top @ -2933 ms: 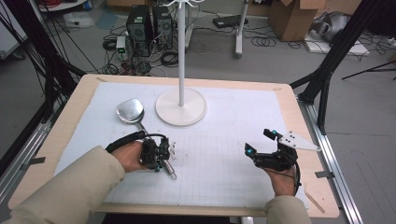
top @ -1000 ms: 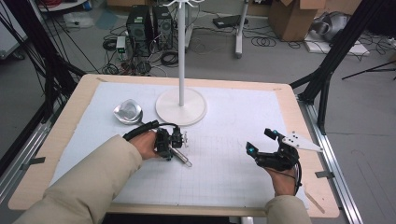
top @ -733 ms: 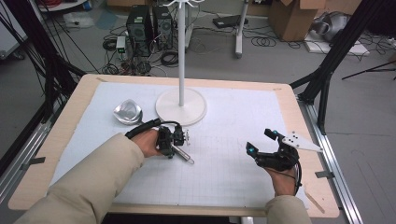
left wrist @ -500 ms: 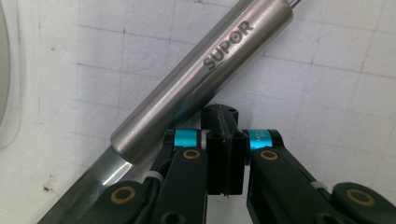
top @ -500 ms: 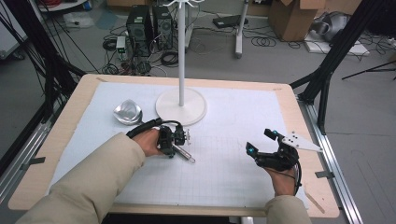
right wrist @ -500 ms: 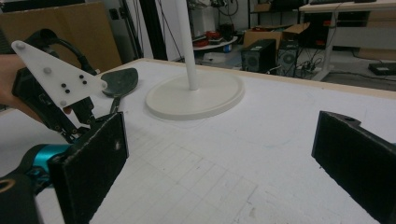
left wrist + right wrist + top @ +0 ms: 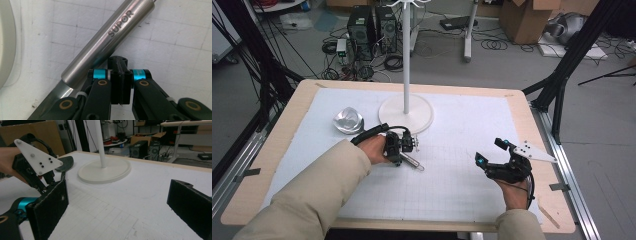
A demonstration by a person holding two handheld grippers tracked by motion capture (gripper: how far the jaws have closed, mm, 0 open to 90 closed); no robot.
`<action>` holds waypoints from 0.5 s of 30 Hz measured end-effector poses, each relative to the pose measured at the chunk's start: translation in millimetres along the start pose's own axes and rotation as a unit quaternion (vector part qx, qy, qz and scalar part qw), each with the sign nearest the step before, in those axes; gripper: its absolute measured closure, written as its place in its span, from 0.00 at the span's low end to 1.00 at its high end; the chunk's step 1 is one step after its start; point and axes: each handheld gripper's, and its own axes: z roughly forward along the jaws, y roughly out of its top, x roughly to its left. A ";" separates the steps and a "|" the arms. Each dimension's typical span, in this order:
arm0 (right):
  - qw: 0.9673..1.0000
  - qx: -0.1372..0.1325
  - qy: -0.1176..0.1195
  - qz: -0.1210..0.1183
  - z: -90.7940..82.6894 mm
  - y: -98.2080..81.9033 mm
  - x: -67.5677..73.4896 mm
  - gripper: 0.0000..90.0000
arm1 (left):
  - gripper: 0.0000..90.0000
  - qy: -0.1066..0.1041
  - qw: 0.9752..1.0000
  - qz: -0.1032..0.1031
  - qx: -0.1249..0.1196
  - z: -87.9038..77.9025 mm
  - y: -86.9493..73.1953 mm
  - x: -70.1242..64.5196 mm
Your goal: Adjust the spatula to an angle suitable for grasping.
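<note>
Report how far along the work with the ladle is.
Done: nothing looks finished. The ladle lies flat on the table, its bowl near the white stand.
In hand: the left gripper sits shut at the ladle's handle, which passes beside and under its jaws; whether it grips is unclear. The right gripper is open, off to the side.
Left: probably lifting the ladle, perhaps toward the stand.

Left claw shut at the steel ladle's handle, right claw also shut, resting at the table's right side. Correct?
Not quite. The right claw is open: the right gripper view shows its two black pads standing wide apart with bare white gridded mat between them. The rest holds: the left claw is shut at the brushed steel ladle's handle, and the right one sits at the table's right side.
</note>
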 end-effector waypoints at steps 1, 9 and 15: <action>1.000 0.000 0.000 0.000 0.0 0.0 -0.1 0.03 | 0.99 0.001 1.000 0.000 0.001 -0.3 0.3 0.2; 1.000 0.001 0.000 0.002 -0.5 0.0 0.8 0.03 | 0.99 -0.006 1.000 0.007 -0.001 -5.8 0.0 -5.1; 1.000 0.002 -0.001 0.001 -0.3 -0.1 0.9 0.03 | 0.99 0.001 0.999 0.001 -0.033 -25.8 -9.9 -4.8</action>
